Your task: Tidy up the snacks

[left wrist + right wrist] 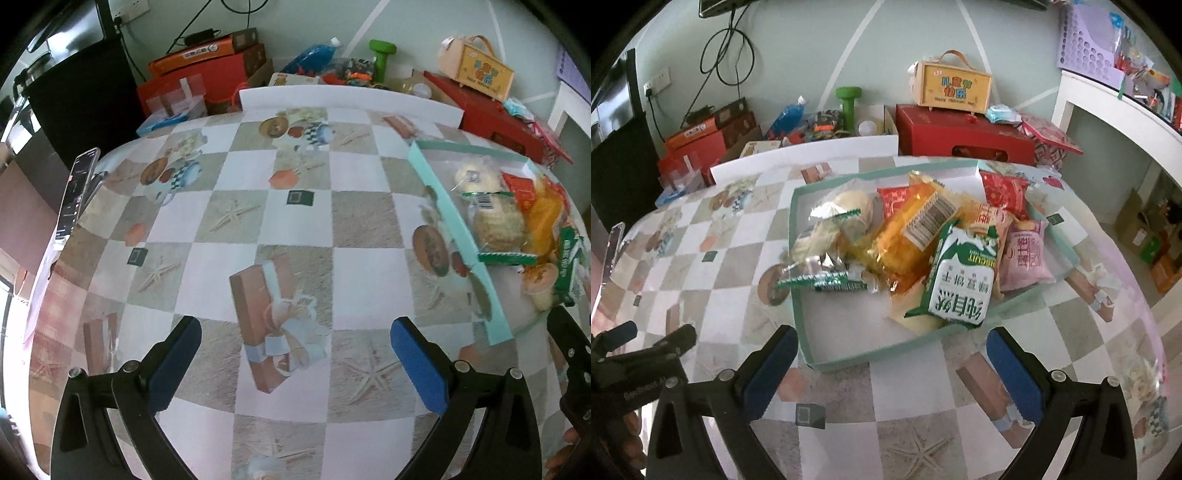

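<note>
The left gripper (295, 363) is hanging over the checkered tablecloth (280, 221) with its two blue pads (419, 369) spread wide apart, and nothing is sitting between them. It is not touching anything. The right gripper (892, 369) is also standing wide open, with its blue pads (772, 371) on either side of the near corner of the mint green box (842, 363). The pads are near the box wall, but nothing is being pinched. The box is lying on the tablecloth, and the snacks are piled up inside it. A green and white biscuit pack (955, 280) is leaning at the front of the pile. An orange snack bag (905, 236) is lying just behind it, and a pink packet (1027, 258) is resting to the right, touching the biscuit pack. A red packet (1003, 192) is sitting near the far side of the box. A pale round bun in clear wrap (849, 205) is lying on the left side of the box. From the left wrist view, the same box (454, 236) is sitting off to the right of the open pads, well apart from them. A phone (75, 192) is standing up at the left edge of the table.
</note>
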### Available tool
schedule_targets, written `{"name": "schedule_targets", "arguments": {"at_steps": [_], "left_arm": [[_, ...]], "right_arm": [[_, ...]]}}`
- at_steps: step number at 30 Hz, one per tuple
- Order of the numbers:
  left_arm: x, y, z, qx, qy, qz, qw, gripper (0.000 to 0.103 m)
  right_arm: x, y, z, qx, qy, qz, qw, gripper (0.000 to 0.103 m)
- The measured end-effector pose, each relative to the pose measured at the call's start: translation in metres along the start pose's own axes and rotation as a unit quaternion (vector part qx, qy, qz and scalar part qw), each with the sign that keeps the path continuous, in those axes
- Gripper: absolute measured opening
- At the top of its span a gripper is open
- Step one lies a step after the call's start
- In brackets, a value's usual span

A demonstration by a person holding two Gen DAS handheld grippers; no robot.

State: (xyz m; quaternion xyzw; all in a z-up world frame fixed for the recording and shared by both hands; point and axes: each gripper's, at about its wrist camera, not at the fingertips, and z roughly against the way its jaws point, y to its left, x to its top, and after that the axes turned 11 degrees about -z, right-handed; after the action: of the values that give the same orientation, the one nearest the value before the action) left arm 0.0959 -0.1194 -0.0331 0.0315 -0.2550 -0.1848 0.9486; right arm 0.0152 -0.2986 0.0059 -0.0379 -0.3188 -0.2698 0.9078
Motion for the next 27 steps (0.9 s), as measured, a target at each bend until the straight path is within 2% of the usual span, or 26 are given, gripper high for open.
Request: {"name": "schedule_targets", "arguments": {"at_steps": [12,27], "left_arm": [[-0.005,-0.006,-0.007,0.009,0.01,-0.007,0.9999,0.102],[-0.004,-0.006,-0.017,0.013,0.014,-0.006,0.9998,0.102]], "right_arm": [[-0.002,-0.01,-0.003,0.007,0.002,-0.017,1.0,0.103],[-0.003,-0.008,-0.008,0.006,0.007,-0.01,1.0,0.103]]}}
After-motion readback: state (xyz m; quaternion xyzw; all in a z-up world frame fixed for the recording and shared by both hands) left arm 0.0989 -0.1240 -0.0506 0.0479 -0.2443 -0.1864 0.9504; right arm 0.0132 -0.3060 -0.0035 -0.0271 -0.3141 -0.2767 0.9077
